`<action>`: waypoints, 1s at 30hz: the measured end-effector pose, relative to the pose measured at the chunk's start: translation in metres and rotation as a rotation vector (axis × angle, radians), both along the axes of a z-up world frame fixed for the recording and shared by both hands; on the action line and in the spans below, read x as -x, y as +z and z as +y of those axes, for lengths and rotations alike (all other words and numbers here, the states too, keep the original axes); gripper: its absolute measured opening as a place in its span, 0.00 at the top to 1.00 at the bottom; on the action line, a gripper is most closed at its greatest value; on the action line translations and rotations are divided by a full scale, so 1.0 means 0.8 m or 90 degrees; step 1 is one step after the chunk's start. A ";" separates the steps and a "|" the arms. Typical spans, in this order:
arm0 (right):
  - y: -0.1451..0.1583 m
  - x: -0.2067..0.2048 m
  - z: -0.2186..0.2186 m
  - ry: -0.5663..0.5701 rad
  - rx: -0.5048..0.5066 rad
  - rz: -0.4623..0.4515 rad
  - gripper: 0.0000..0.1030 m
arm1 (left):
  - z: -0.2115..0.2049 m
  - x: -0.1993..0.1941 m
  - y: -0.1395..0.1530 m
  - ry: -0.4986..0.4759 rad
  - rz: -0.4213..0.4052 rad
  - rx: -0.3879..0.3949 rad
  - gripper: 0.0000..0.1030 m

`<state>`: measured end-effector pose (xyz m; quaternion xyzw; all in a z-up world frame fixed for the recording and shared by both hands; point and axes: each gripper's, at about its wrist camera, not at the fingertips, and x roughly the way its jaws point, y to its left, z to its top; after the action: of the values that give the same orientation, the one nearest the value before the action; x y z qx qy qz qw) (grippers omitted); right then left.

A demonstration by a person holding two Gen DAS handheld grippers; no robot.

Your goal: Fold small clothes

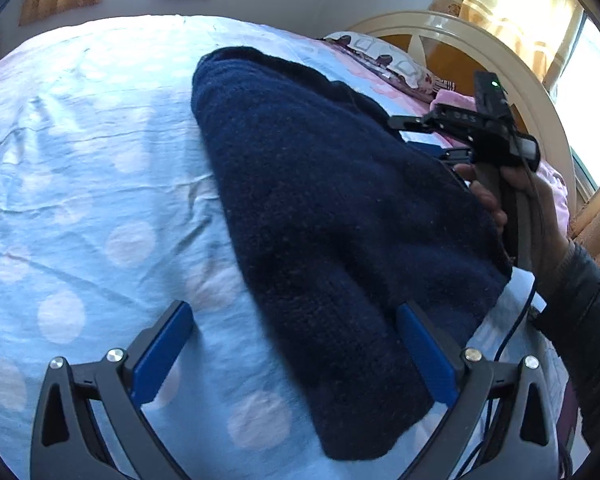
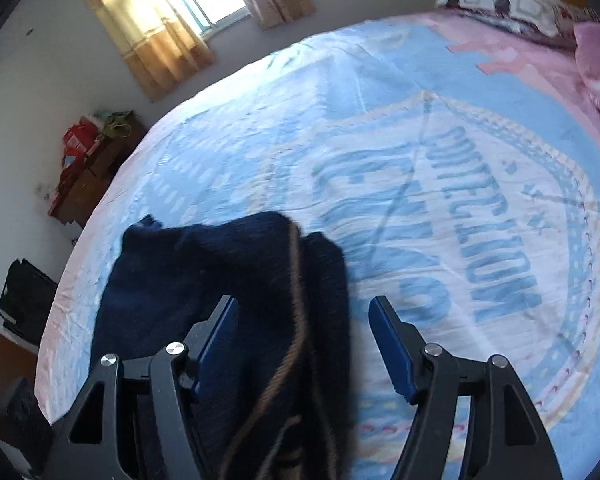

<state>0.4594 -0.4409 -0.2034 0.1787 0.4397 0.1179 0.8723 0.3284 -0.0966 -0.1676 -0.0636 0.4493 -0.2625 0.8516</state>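
Observation:
A dark navy knitted sweater (image 1: 340, 208) lies folded in a long bundle on the light blue dotted bed sheet (image 1: 80, 160). My left gripper (image 1: 294, 310) is open and wide over the sweater's near end, its right finger resting on the knit and its left finger over bare sheet. In the right wrist view the same sweater (image 2: 188, 272), with a tan stripe along one edge, lies between the fingers of my right gripper (image 2: 303, 301). That gripper is open, its right pad clear of the cloth. A hand (image 1: 540, 208) holds that gripper's handle at the sweater's right side.
The sheet (image 2: 460, 160) carries large printed lettering to the right of the sweater. A cream headboard (image 1: 460, 28), a patterned pillow (image 1: 384, 56) and a pink blanket (image 2: 596, 52) lie at the head of the bed. A wooden cabinet (image 2: 88, 172) stands by the wall.

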 end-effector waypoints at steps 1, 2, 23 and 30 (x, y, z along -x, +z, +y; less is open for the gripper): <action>-0.002 -0.003 0.000 0.003 -0.003 0.004 0.34 | -0.009 0.001 0.001 -0.005 -0.003 -0.007 0.00; -0.006 -0.012 0.001 0.009 -0.002 0.015 0.34 | -0.012 0.002 0.000 -0.009 -0.005 -0.015 0.00; -0.032 -0.037 0.010 0.048 -0.097 0.030 0.64 | -0.074 -0.018 0.006 -0.011 -0.016 -0.069 0.04; -0.020 -0.030 0.023 0.048 -0.043 0.015 0.73 | -0.083 -0.017 0.008 -0.027 -0.025 -0.066 0.22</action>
<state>0.4834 -0.4221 -0.2195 0.1927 0.4520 0.1635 0.8555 0.3422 -0.1630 -0.1614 -0.0046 0.4464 -0.2581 0.8568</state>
